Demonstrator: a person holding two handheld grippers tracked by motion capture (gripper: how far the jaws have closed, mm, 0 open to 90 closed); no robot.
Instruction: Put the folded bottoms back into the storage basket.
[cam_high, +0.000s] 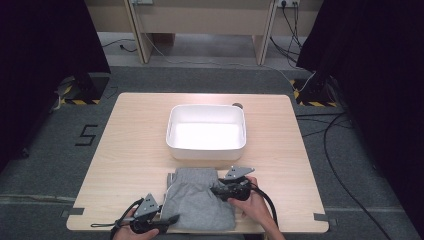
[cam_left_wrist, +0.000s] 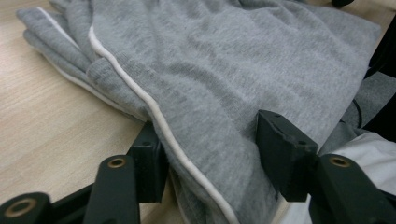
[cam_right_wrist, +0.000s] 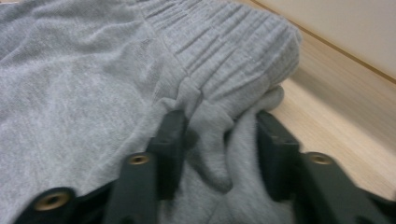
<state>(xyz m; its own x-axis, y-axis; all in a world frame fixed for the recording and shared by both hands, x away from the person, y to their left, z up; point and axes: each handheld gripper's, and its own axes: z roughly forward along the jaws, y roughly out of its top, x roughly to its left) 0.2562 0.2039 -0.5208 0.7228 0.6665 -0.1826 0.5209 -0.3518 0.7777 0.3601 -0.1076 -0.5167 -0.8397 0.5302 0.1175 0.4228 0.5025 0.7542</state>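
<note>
A folded grey garment — it looks like a pair of shorts with white piping and a ribbed waistband — lies at the near edge of the desk, just in front of an empty white tub that sits at the middle. The folding looks done, since the cloth lies in a compact stack of layers; what seems left is to lift the bundle and set it in the tub, and none of that has happened yet, as the garment rests flat on the wood. The left gripper is at the near left corner of the stack, and in the left gripper view its jaws stand part closed around the piped edge, with the layers bunched between them. The right gripper is at the far right side, by the waistband; in the right gripper view its jaws pinch a thick fold of grey cloth — the fabric puckers between the pads. Both grips look set, so the lift seems the next thing.
</note>
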